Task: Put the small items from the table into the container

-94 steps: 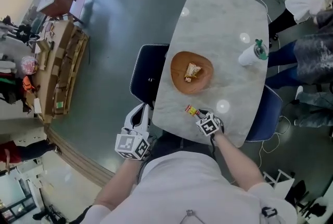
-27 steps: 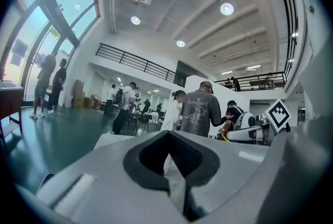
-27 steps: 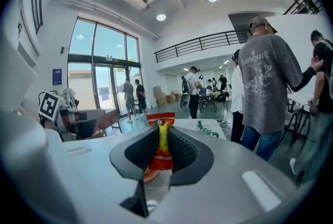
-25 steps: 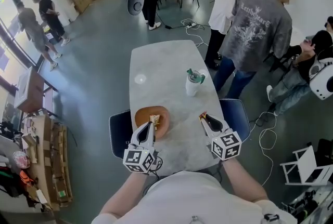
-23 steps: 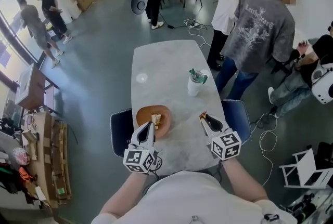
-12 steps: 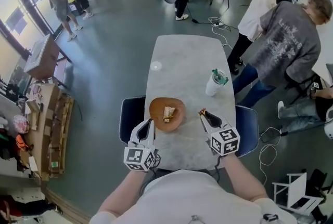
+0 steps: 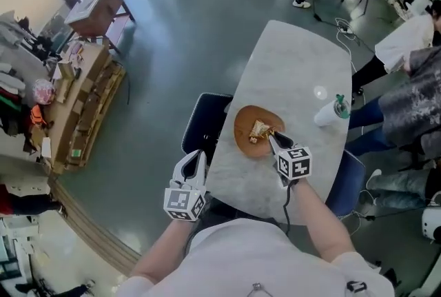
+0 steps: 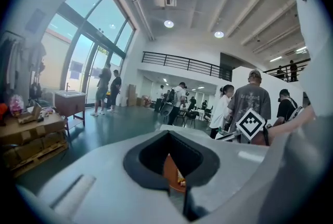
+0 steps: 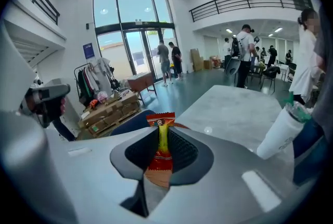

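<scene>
- The packet (image 9: 159,151), a crinkled red-and-yellow foil wrapper with a sawtooth top edge, stood upright, pinched between the ribbed dark pads of the right gripper (image 7: 271,138).
- In the head view that gripper's tips were at the right rim of the bowl (image 7: 244,139), so the packet hung over the bowl's edge and not on the table.
- The bowl was smooth brown wood, shallow and roundish with an uneven outline.
- A small pale wrapped piece (image 7: 258,129) lay inside the bowl, just beside the gripper tips.
- The bowl sat near the middle of the table (image 7: 289,68), a rounded rectangle of grey-white marbled stone with glossy spots of light.
- A white cup (image 7: 329,114) with a green lid stood upright near the table's right edge, well apart from the bowl.
- The left gripper (image 7: 198,154) was off the table's near-left edge, above a dark blue chair (image 7: 201,125).
- Its jaws stood a narrow slit apart with nothing in them; a strip of the orange-brown bowl showed through the slit.
- Cardboard boxes (image 7: 83,109) were stacked far to the left on the shiny grey-green floor.
</scene>
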